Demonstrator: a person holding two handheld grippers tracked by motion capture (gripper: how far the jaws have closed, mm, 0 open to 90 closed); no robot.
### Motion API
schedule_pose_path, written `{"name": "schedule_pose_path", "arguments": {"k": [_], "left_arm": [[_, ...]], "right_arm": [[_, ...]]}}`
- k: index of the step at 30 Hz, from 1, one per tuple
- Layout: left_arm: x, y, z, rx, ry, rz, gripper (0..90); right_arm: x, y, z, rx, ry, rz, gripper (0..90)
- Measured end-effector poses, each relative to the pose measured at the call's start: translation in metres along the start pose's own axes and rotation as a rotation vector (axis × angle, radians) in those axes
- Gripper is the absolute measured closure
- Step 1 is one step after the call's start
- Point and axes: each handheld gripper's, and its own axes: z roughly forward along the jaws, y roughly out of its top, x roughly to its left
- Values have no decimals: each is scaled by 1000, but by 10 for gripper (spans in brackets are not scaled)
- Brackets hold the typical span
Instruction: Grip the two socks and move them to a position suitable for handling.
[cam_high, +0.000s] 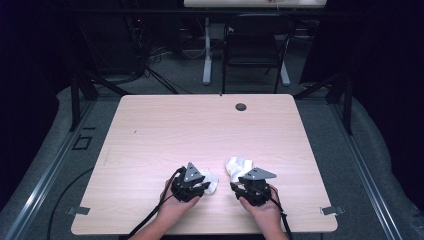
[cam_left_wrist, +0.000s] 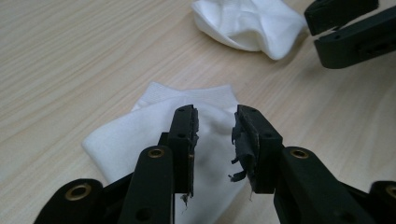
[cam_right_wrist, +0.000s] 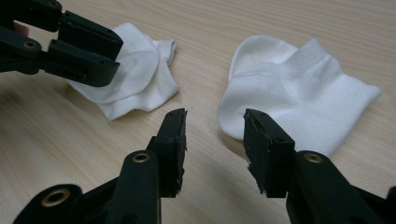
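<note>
2 white socks, soft and limp: left sock (cam_left_wrist: 154, 130) lies under my left gripper (cam_left_wrist: 215, 135), jaws part-open, gripping nothing; right sock (cam_right_wrist: 294, 93) ahead of right gripper (cam_right_wrist: 215, 140), also empty. I'd pinch cuffs.

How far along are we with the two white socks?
Nothing looks finished: both socks lie apart and crumpled on the table. In hand: the left gripper sits over the left sock, jaws apart with fabric between them, no grip visible. The right gripper waits open just short of the right sock. Gripping and pairing remain.
</note>
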Motion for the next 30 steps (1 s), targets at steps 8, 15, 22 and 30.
{"name": "schedule_pose_path", "arguments": {"k": [8,15,22,30], "left_arm": [[7,-2,9,31,31,-15,711],[6,-6,13,50,2,-13,769],[3,-9,10,49,-41,-16,830],[-4,-13,8,46,-82,-38,858]], "right_arm": [[-1,1,1,4,10,14,587],[0,2,2,10,19,16,585],[4,2,1,7,26,3,583],[13,3,5,22,60,-32,738]]}}
